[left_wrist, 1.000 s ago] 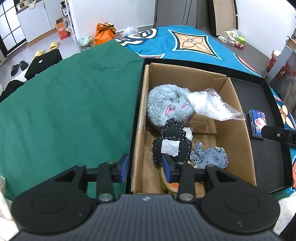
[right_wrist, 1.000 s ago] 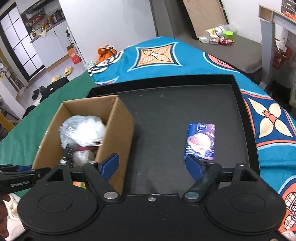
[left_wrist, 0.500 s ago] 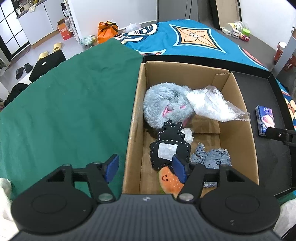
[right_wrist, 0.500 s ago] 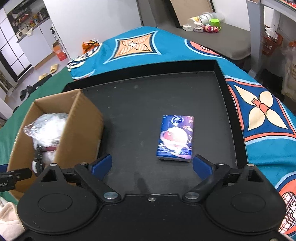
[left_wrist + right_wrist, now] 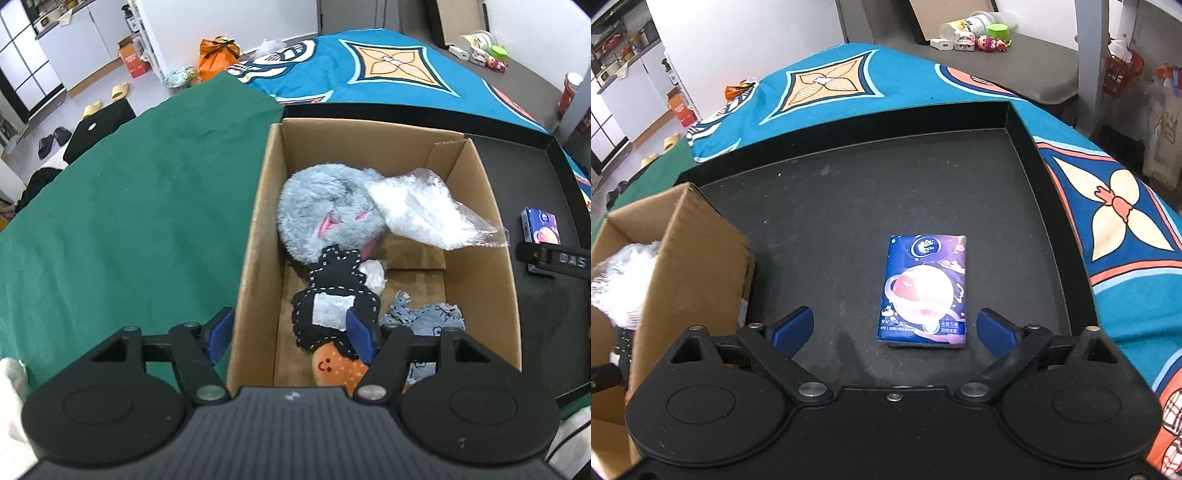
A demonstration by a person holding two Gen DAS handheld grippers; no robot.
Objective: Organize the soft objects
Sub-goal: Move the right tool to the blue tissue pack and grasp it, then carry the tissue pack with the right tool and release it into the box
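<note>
Tissue pack flat on tray, long axis pointing away; right tool released, straddling it.

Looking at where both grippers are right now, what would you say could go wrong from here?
1. The right gripper stands open just short of the blue tissue pack on the black tray; closing early might nudge the pack away.
2. The left gripper, open, straddles the brown cardboard box's wall; lowering could crush or shift it.
3. The clear plastic bag overhangs the box's edge and might snag the pack coming in.
</note>
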